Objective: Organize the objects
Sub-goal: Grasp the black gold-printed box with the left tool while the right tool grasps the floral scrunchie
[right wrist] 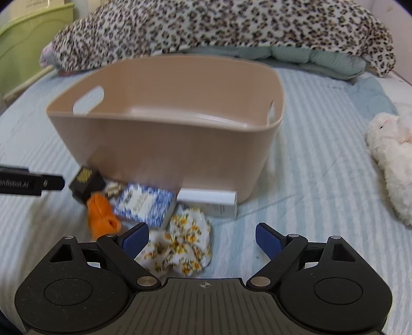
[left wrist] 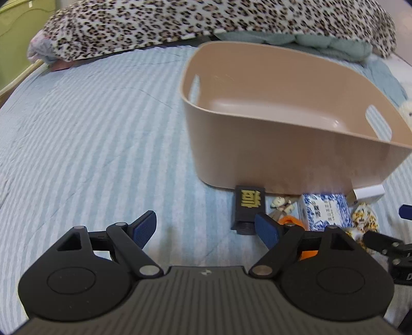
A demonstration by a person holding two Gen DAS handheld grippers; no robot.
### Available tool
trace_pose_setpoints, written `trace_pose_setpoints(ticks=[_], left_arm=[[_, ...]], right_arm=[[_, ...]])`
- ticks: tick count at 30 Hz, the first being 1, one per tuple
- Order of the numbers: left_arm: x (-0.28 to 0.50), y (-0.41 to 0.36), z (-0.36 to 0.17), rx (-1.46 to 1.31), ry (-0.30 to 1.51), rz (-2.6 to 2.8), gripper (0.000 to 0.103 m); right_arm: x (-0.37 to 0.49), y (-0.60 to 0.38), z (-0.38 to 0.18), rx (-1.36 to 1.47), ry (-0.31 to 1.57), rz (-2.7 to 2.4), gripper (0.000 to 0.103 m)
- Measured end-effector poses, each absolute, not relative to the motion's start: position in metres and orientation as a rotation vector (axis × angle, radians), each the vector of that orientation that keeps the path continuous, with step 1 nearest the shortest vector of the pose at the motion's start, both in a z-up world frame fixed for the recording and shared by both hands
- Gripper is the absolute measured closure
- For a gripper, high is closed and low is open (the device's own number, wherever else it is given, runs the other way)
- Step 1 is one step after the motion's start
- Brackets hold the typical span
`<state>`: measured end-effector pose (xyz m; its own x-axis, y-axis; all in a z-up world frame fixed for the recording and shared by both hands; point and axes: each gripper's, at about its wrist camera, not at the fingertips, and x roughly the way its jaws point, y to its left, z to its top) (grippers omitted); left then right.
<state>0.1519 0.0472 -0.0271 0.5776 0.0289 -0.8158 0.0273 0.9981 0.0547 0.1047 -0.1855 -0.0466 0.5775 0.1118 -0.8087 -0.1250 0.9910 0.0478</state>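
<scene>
An empty beige plastic bin [left wrist: 291, 154] [right wrist: 164, 147] stands on the striped bed. Small items lie at its near side: a black box with gold print [left wrist: 249, 206] [right wrist: 86, 181], an orange hair tie [left wrist: 292, 221] [right wrist: 101, 214], a blue-and-white patterned box [left wrist: 325, 210] [right wrist: 144, 203], a white box [right wrist: 208, 199] [left wrist: 368, 193] and a floral scrunchie [right wrist: 180, 247] [left wrist: 364, 219]. My left gripper [left wrist: 206, 229] is open and empty, left of the pile. My right gripper [right wrist: 202, 241] is open, low over the scrunchie.
A leopard-print blanket [left wrist: 206, 23] [right wrist: 219, 28] lies over a teal quilt [right wrist: 316, 60] at the back. A white plush toy [right wrist: 391, 157] lies at the right. A green bin [right wrist: 25, 46] stands beyond the bed's left edge.
</scene>
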Motion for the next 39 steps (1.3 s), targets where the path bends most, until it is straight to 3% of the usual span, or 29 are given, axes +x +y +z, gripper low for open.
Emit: trace_pose_setpoints(ticks=[11,14,15,21,26,28,29,33,39], left_arm=[[0.170,0.037,-0.053,0.047,1.005,-0.084,0.019],[0.172,0.035,-0.056,0.039,0.992,-0.102,0.027],[0.172,0.035,-0.055,0.030,0.996,-0.111,0.035],[0.175,0.042,-0.059,-0.025,1.025,-0.141,0.060],[0.175,0.049,-0.062,-0.068,1.051,-0.147,0.064],[0.174,0.051,-0.061,-0.064,1.050,-0.146,0.066],[0.174,0.052,-0.061,-0.064,1.049,-0.144,0.066],[0.173,0.051,-0.060,-0.048,1.057,-0.152,0.067],[0.170,0.052,-0.056,-0.046,1.058,-0.166,0.067]], right_arm=[[0.111,-0.182,-0.078,-0.001,0.999,0.182,0.011],[0.112,-0.181,-0.081,-0.003,0.989,0.190,0.012],[0.111,-0.180,-0.082,-0.008,0.986,0.191,0.013],[0.104,-0.177,-0.082,-0.020,0.963,0.217,0.033],[0.099,-0.177,-0.082,-0.026,0.935,0.203,0.060],[0.097,-0.178,-0.084,-0.026,0.928,0.202,0.079],[0.096,-0.178,-0.083,-0.030,0.924,0.198,0.082],[0.094,-0.182,-0.083,-0.011,0.920,0.185,0.090],[0.091,-0.183,-0.081,0.009,0.915,0.179,0.092]])
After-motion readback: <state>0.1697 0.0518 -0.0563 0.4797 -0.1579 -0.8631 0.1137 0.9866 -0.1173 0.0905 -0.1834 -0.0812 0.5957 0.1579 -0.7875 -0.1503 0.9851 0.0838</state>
